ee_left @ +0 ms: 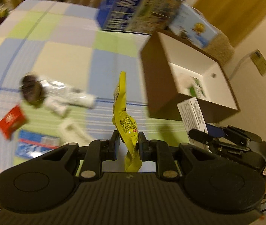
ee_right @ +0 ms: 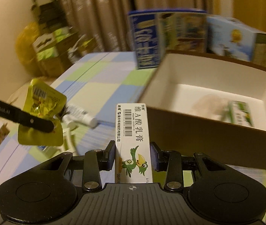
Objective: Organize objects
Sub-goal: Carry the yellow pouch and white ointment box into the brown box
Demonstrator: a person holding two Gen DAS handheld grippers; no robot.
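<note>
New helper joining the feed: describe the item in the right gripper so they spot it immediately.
Start at the open brown box on the checked cloth. Just before its near wall, the right gripper holds a slim white carton. Unlike the yellow sachet nearby, it bears a barcode and green cartoon bird.

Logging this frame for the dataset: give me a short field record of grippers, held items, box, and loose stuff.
left gripper: shut on yellow sachet, held in the air
right gripper: shut on ointment carton, upright
box: open, brown outside, white inside
box contents: one green-and-white pack
loose on cloth: white tube, red packet, blue packet
behind box: blue cartons
image: motion blur
</note>
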